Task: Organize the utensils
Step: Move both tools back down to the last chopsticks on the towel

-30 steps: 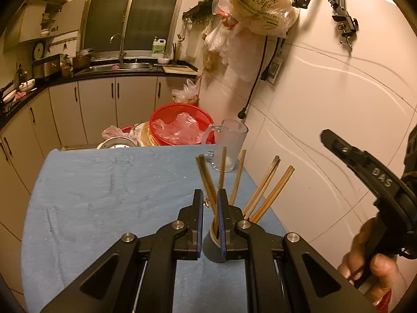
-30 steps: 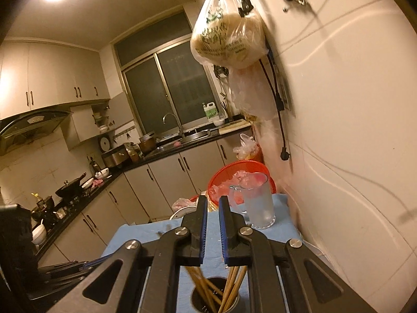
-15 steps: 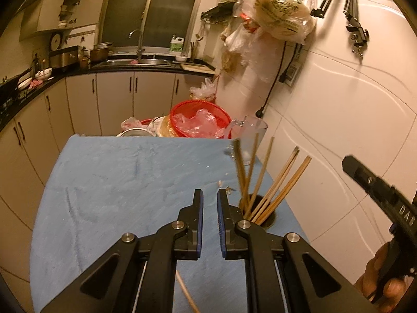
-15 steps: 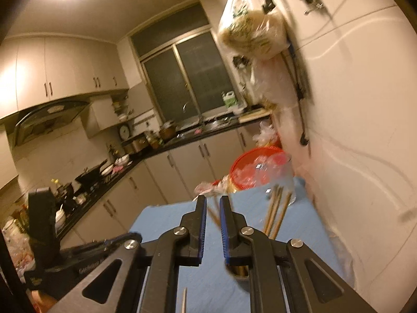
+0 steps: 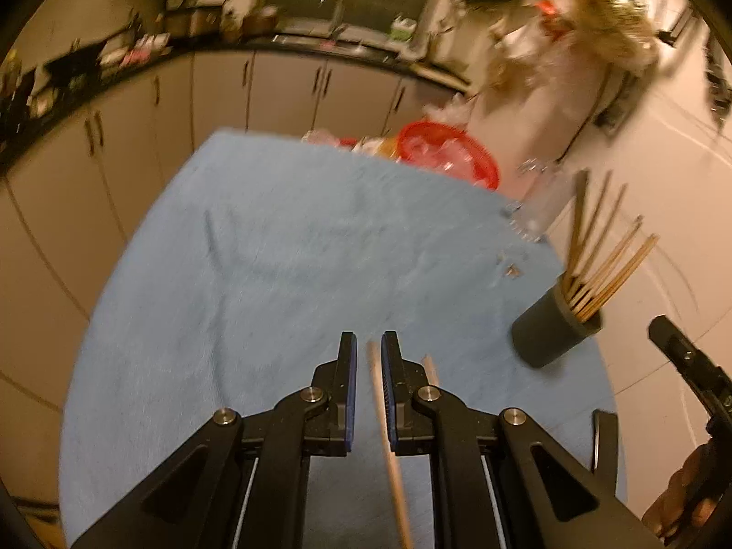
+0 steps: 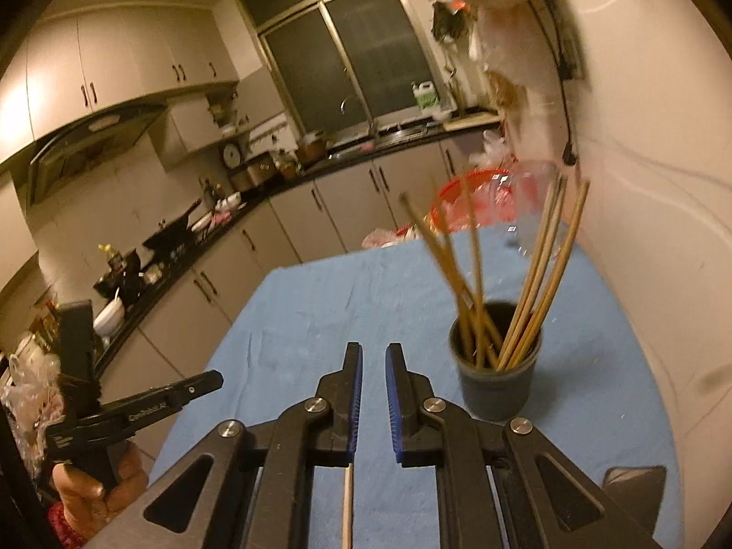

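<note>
A dark grey cup (image 6: 496,366) stands on the blue table cloth (image 6: 329,302) with several wooden chopsticks (image 6: 540,274) upright in it; it also shows in the left wrist view (image 5: 551,334) at the right. A loose chopstick (image 5: 389,448) lies on the cloth, seen through the narrow gap of my left gripper (image 5: 366,352), and a second one (image 5: 430,368) lies just right of it. My right gripper (image 6: 373,361) hangs left of the cup, jaws slightly apart and empty, with a chopstick (image 6: 347,508) below it.
A red basket (image 5: 446,153) and a glass mug (image 5: 537,206) sit at the table's far right corner by the tiled wall. Plastic bags hang on the wall above. Kitchen cabinets and counter run along the back and left.
Both grippers have pulled back from the cup toward the near side and tilted down. The cup now sits to the right of each. Loose chopsticks on the cloth have come into view.
</note>
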`<state>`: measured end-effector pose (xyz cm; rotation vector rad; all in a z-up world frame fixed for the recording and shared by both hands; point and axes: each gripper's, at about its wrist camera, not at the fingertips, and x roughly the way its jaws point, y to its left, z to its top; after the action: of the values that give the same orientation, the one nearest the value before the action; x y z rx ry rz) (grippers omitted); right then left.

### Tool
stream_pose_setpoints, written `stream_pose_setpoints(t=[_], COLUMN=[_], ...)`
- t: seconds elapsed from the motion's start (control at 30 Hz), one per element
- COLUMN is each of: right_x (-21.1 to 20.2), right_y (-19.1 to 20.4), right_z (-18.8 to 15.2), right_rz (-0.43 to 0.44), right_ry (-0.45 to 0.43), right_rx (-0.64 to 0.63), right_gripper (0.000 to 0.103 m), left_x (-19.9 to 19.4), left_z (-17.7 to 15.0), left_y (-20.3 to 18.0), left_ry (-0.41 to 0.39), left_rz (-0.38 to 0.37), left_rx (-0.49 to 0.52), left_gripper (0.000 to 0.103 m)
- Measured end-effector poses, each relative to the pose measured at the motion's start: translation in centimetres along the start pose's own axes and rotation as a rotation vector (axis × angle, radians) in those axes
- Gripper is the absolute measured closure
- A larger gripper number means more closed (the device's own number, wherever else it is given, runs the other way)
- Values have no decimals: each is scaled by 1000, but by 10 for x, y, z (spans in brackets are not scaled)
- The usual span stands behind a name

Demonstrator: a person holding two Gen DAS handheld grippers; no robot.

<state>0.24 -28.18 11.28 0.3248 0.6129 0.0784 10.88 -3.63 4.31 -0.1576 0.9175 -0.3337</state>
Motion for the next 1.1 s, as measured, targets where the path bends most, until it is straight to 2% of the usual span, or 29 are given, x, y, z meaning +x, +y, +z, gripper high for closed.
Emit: stream_pose_setpoints(t=[0.1, 0.23, 0.3, 0.5, 0.6, 0.67, 0.73, 0.83, 0.93, 1.1], right_x=[10, 20, 22, 25, 29, 34, 44, 63, 96, 156], right_y=[3, 2, 1, 1, 1, 3, 7, 13, 21, 29], right_z=[-12, -25, -31, -39, -42, -45, -46, -49, -56, -63], right_rz=[8, 21, 20, 10, 8, 7, 10, 27, 57, 42], right_ry=[30, 70, 84, 118, 142, 164, 204, 270, 391, 537], right_rx=[2, 19, 21, 6, -2, -6, -16, -37, -53, -67], right_gripper=[91, 91, 91, 91, 91, 91, 91, 91, 91, 90], left_x=[23, 53, 72, 109, 125, 128, 127, 116, 102, 92], left_z=[-15, -25, -22, -17, -14, -15, -16, -25, -37, -44], left_y=[11, 8, 1, -21, -29, -31, -29, -14, 0, 15], left_ry=[83, 172, 211, 252, 270, 259, 266, 269, 255, 257], left_rz=[1, -14, -21, 2, 70, 104, 102, 96, 123, 87], left_rx=[-29, -44, -41, -16, 16, 37, 32, 3, 11, 1], left_gripper=[92, 91, 86, 83, 83, 89, 94, 94, 94, 94])
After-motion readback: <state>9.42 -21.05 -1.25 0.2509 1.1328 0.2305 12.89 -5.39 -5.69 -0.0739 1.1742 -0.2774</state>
